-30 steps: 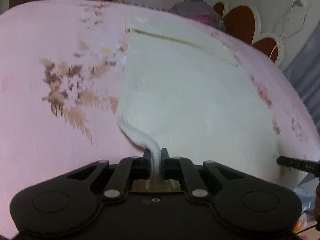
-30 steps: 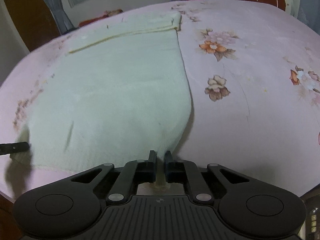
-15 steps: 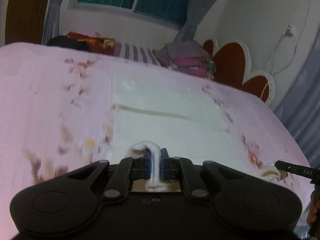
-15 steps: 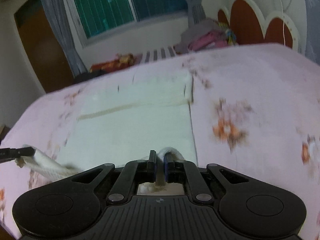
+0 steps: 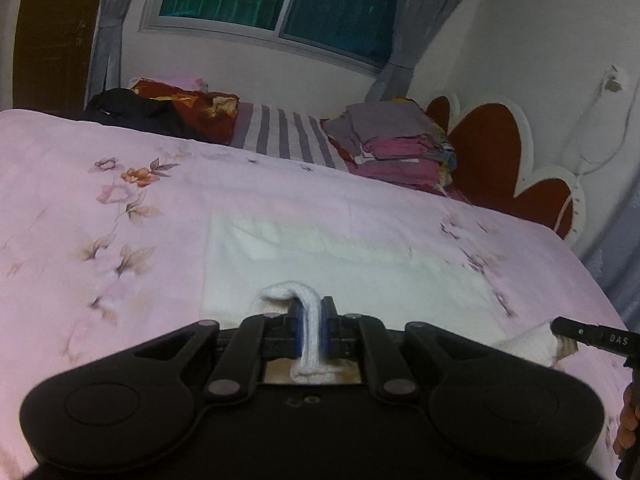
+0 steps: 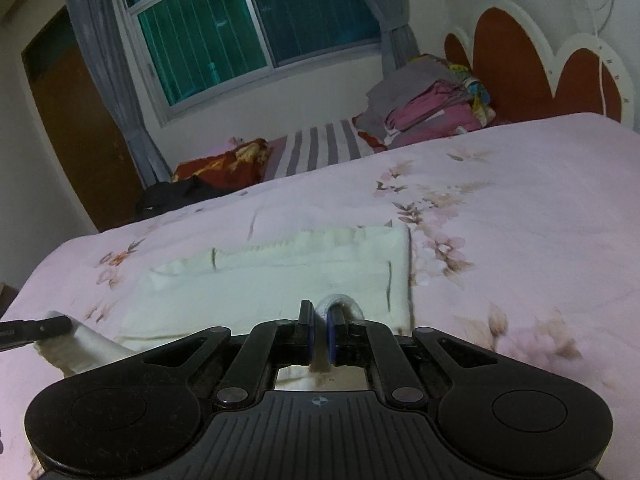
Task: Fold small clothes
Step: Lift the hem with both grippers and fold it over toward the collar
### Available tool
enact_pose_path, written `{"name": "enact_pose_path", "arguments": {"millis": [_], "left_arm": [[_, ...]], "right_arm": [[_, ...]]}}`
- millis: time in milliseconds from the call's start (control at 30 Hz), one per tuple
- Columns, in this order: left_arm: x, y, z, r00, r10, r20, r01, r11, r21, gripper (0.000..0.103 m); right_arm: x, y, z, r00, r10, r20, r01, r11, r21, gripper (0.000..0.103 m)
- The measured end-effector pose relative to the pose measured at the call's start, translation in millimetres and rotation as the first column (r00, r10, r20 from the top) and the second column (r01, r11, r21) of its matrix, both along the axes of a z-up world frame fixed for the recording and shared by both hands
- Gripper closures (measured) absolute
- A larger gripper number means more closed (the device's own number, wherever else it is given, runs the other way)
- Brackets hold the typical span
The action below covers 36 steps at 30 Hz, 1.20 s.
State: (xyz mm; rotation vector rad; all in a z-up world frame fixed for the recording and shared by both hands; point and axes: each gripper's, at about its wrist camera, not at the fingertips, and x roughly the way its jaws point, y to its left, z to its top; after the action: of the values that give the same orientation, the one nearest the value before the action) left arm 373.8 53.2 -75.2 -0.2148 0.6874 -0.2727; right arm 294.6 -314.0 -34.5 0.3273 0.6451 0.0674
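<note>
So both claws have a bite of the same garment right now. My left gripper [image 5: 311, 309] is pinched tight on a bunched-up corner of the cream knit cloth [image 5: 344, 276]. You can see a thick roll of white knit squeezed between the blue pads, curling up and over to the left of the fingertips. My right gripper [image 6: 319, 314] is doing the same on the other near corner. Its fingers are pressed almost together, with a small loop of the fabric poking out just past the tips, a bit to the right.

The rest of the cloth lies flat on the pink floral bedspread [image 5: 100, 240], straight ahead of both claws. From the right wrist camera the far edge looks doubled over, with a crinkly band running across it. In the left view that far part is washed out and blurry, so I can't tell much there.

Each claw shows up in the other's camera. In the left view the right one's black finger pokes in at the far right edge with a lump of white cloth on its tip, and a bit of the person's hand [image 5: 628, 420] shows below it. In the right view the left one's finger comes in from the far left, again with cloth hanging off it.

Way beyond the claws is a stack of folded clothes [image 6: 432, 104] by the red and white headboard [image 6: 520, 60]. A window [image 5: 280, 0] with grey curtains sits above.
</note>
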Motion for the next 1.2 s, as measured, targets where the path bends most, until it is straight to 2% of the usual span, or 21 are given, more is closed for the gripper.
{"name": "enact_pose_path", "arguments": {"millis": [200, 333, 600, 700, 800, 933, 1000, 1033, 1067, 1100, 1200], "left_arm": [[45, -3, -6, 0.998, 0.06, -0.005, -0.06, 0.998, -0.023, 0.095], [74, -9, -13, 0.996, 0.084, -0.015, -0.084, 0.996, -0.004, 0.095], [127, -14, -42, 0.987, 0.127, -0.098, -0.125, 0.992, 0.026, 0.095], [139, -18, -49, 0.985, 0.13, -0.109, -0.125, 0.991, 0.051, 0.095], [152, -22, -54, 0.981, 0.14, -0.135, -0.131, 0.989, 0.076, 0.09], [163, -22, -59, 0.973, 0.157, -0.171, -0.142, 0.985, 0.097, 0.076], [163, -17, -55, 0.973, 0.177, -0.15, -0.162, 0.981, 0.103, 0.05], [160, -15, -51, 0.975, 0.181, -0.125, -0.169, 0.981, 0.099, 0.029], [157, -13, -47, 0.979, 0.18, -0.091, -0.171, 0.98, 0.099, 0.024], [154, -11, -43, 0.983, 0.173, -0.064, -0.166, 0.98, 0.109, 0.024], [152, -10, -40, 0.991, 0.122, -0.049, -0.114, 0.985, 0.133, 0.024]], "right_arm": [[52, -12, -8, 1.0, -0.011, 0.004, 0.011, 1.0, 0.017, 0.098], [84, -22, -20, 1.0, -0.028, -0.013, 0.028, 0.999, 0.04, 0.098], [145, -48, -58, 0.987, -0.081, -0.138, 0.104, 0.981, 0.167, 0.098], [161, -50, -67, 0.983, -0.086, -0.162, 0.116, 0.977, 0.181, 0.097], [172, -50, -71, 0.981, -0.093, -0.173, 0.122, 0.979, 0.164, 0.097], [181, -49, -75, 0.978, -0.08, -0.193, 0.109, 0.983, 0.147, 0.097], [183, -48, -75, 0.979, -0.073, -0.188, 0.1, 0.986, 0.135, 0.097], [183, -49, -74, 0.98, -0.07, -0.184, 0.095, 0.987, 0.13, 0.097], [183, -50, -73, 0.981, -0.067, -0.18, 0.091, 0.988, 0.128, 0.097], [183, -51, -72, 0.982, -0.064, -0.177, 0.087, 0.989, 0.124, 0.097], [184, -53, -73, 0.983, -0.051, -0.176, 0.076, 0.988, 0.135, 0.097]]}}
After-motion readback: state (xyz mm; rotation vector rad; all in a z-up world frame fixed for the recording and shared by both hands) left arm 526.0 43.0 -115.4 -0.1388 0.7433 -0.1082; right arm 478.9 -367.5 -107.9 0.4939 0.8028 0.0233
